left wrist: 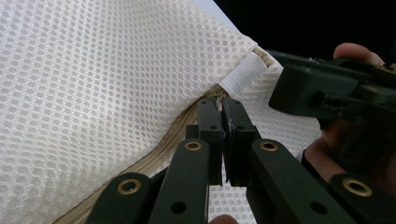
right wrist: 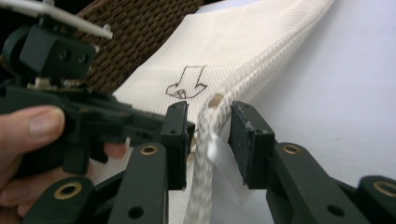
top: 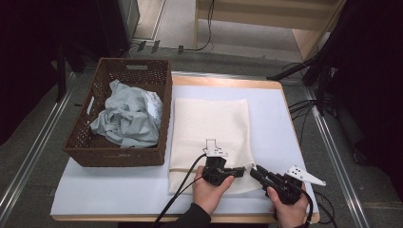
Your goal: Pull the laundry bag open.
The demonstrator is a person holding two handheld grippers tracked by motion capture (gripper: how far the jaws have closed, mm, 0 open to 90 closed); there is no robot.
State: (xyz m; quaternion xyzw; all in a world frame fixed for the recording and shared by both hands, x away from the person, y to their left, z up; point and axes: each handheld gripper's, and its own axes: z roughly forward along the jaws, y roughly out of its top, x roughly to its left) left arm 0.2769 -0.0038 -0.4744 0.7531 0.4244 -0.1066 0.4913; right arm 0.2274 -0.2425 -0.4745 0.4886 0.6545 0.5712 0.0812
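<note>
A cream mesh bag (top: pixel 209 128) lies flat on the white mat, its zipper (left wrist: pixel 159 158) running along the near edge. My left gripper (top: pixel 240 171) reaches across the bag's near right corner, its jaws shut on the zipper end (left wrist: pixel 221 100) beside a white tab (left wrist: pixel 240 74). My right gripper (top: pixel 254 172) points at the same corner from the right. In the right gripper view its jaws (right wrist: pixel 208 116) stand apart, with the bag's corner edge (right wrist: pixel 205 140) between them and not pressed. An arrow mark (right wrist: pixel 187 84) is drawn on the bag.
A brown wicker basket (top: pixel 119 156) holding crumpled grey cloth (top: pixel 128 116) stands left of the bag. The white mat (top: pixel 271 118) covers a wooden table. Cables trail off the near edge and lie on the floor at the right.
</note>
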